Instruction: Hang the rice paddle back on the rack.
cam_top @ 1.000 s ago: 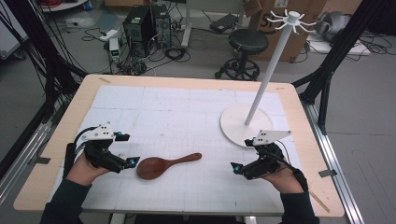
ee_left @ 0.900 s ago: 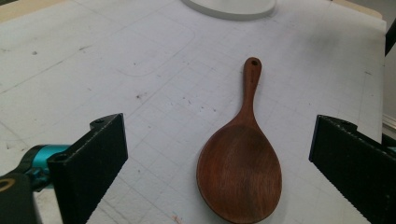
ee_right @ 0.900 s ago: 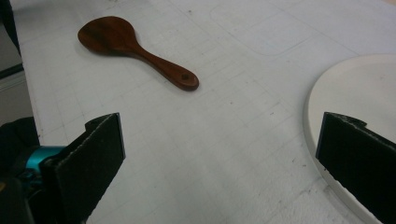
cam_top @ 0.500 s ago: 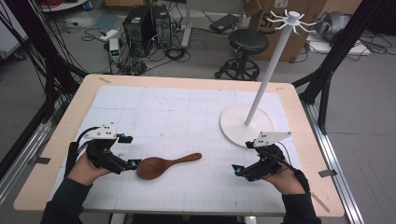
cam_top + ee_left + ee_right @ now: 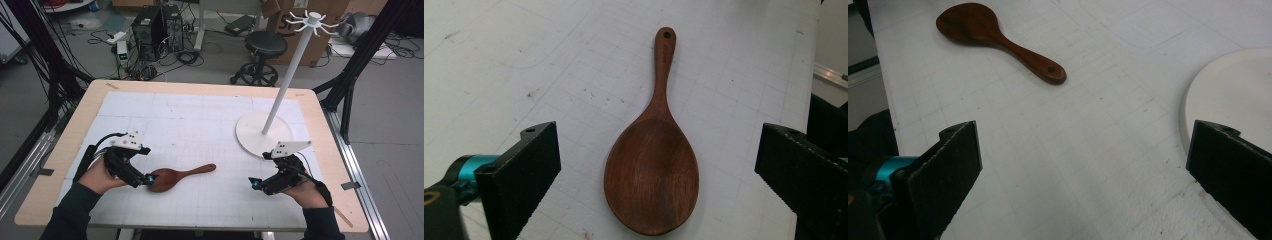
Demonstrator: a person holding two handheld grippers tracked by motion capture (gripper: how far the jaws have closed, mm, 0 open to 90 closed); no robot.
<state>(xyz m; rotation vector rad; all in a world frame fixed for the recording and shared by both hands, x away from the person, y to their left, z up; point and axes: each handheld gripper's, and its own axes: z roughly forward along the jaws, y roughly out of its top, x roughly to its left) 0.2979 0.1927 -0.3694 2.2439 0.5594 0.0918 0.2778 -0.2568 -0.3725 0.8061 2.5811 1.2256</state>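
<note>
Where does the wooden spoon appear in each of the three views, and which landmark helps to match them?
High view: wooden spoon lies low, left of centre, beside the left gripper.
Left gripper view: centred between the open jaws, handle pointing away.
Right gripper view: upper left.
Shared landmark: the hole in the handle's end and the white gridded mat.

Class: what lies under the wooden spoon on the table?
The spoon lies flat on the white gridded mat. The patch beneath it is covered.

dark sleeves on both forearms; each black gripper (image 5: 150,179) carries teal accents, a grey three-cornered plate and black cable.
</note>
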